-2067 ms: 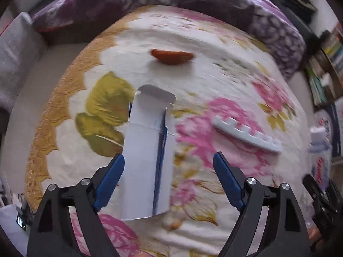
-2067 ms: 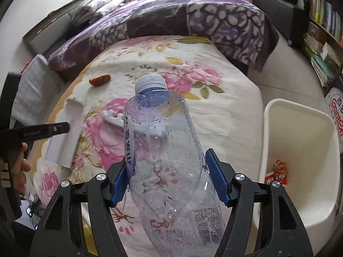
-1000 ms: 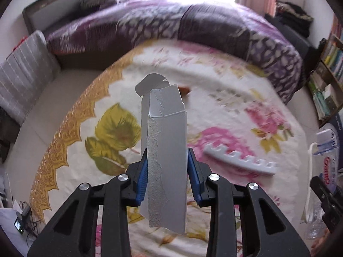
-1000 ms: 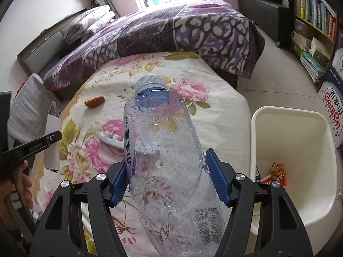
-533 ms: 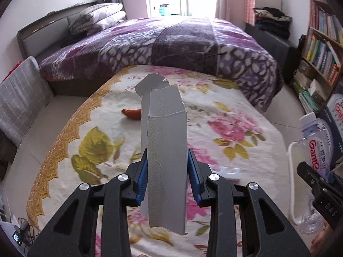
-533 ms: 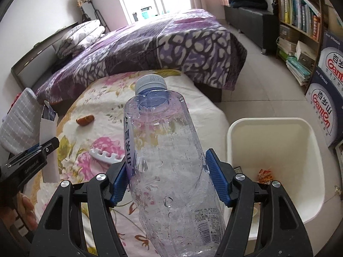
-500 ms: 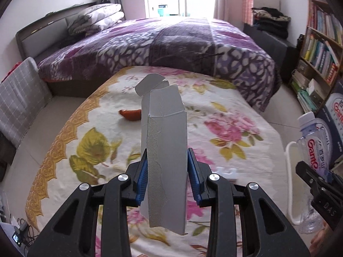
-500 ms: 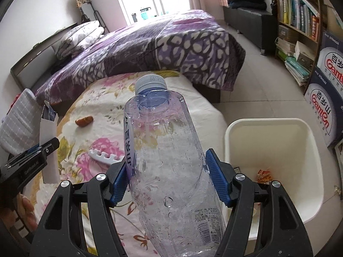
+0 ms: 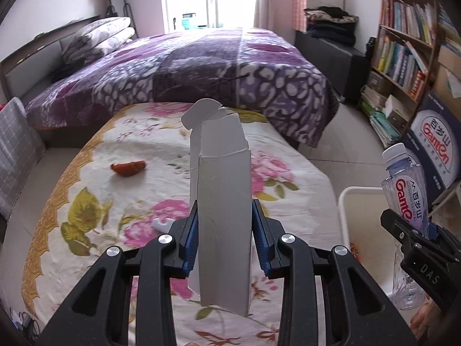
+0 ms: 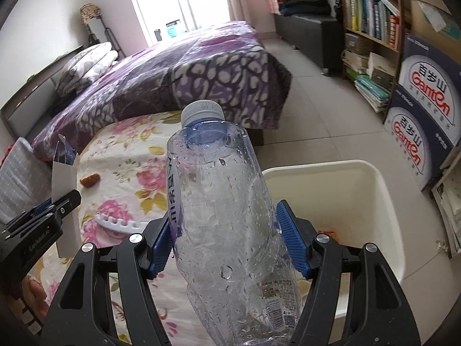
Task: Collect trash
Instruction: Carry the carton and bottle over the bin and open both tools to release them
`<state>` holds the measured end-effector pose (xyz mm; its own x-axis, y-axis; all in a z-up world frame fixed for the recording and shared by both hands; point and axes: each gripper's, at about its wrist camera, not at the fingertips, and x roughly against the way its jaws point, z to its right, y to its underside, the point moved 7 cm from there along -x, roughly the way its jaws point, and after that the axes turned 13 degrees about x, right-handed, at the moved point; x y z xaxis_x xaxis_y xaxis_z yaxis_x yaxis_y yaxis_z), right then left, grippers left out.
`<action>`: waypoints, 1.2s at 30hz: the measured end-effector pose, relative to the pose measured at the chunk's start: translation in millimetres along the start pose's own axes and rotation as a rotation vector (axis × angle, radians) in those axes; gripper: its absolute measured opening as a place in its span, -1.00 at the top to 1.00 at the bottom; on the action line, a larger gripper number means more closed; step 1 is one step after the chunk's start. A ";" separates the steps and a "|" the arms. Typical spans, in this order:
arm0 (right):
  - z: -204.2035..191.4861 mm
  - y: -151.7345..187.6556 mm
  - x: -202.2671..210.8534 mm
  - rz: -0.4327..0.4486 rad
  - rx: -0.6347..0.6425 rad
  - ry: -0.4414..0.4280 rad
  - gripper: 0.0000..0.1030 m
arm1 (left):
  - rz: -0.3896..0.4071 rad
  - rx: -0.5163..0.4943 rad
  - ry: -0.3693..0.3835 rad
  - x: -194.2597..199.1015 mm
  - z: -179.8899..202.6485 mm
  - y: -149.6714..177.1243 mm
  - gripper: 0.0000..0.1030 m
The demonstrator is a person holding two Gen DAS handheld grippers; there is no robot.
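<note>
My left gripper (image 9: 224,236) is shut on a grey-white cardboard box (image 9: 223,201), held upright above the floral table cover (image 9: 144,144). It also shows in the right wrist view (image 10: 64,178). My right gripper (image 10: 227,242) is shut on a clear plastic bottle (image 10: 224,207) with a white cap, held beside the white bin (image 10: 374,190). The bottle also shows in the left wrist view (image 9: 406,190). An orange-brown scrap (image 9: 128,168) and a white notched plastic strip (image 10: 121,225) lie on the cover. The bin holds an orange wrapper (image 10: 330,235).
A bed with a purple patterned quilt (image 9: 201,66) stands behind the table. A bookshelf (image 10: 371,17) and stacked water cartons (image 10: 423,106) stand at the right. The tiled floor (image 10: 317,101) lies between the bed and the shelf. A grey checked cushion (image 9: 14,144) is at the left.
My left gripper closed on the cardboard box and lifted it off the cover. Both grippers have risen and moved toward the white bin with their loads.
</note>
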<state>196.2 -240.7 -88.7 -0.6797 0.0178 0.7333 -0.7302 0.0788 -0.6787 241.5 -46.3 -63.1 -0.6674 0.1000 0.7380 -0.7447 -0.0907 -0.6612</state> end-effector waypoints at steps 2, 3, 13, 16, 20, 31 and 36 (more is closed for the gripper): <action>9.9 1.3 1.5 -0.002 -0.013 0.016 -0.24 | -0.003 -0.012 0.012 -0.9 10.7 1.2 0.34; 16.6 2.2 1.9 -0.005 -0.022 0.026 -0.24 | -0.005 -0.018 0.019 -1.5 16.2 2.3 0.34; 72.4 15.5 5.8 -0.045 -0.110 0.116 -0.24 | -0.016 -0.079 0.076 -3.5 66.2 14.1 0.34; 87.4 20.9 7.9 -0.059 -0.145 0.139 -0.25 | -0.018 -0.095 0.092 -3.5 79.6 17.4 0.34; 107.2 28.2 11.6 -0.074 -0.186 0.178 -0.49 | -0.023 -0.117 0.114 -3.6 98.4 22.1 0.34; 144.7 35.8 29.7 -0.050 -0.258 0.225 -0.68 | -0.045 -0.168 0.160 -6.3 142.2 36.5 0.33; 158.8 39.7 36.3 -0.048 -0.283 0.242 -0.73 | -0.059 -0.196 0.192 -5.7 163.0 45.2 0.33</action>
<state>131.5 -395.2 -95.4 -0.5847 0.2396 0.7751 -0.6894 0.3568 -0.6304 211.8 -212.5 -75.2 -0.5968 0.2871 0.7492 -0.7559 0.1119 -0.6450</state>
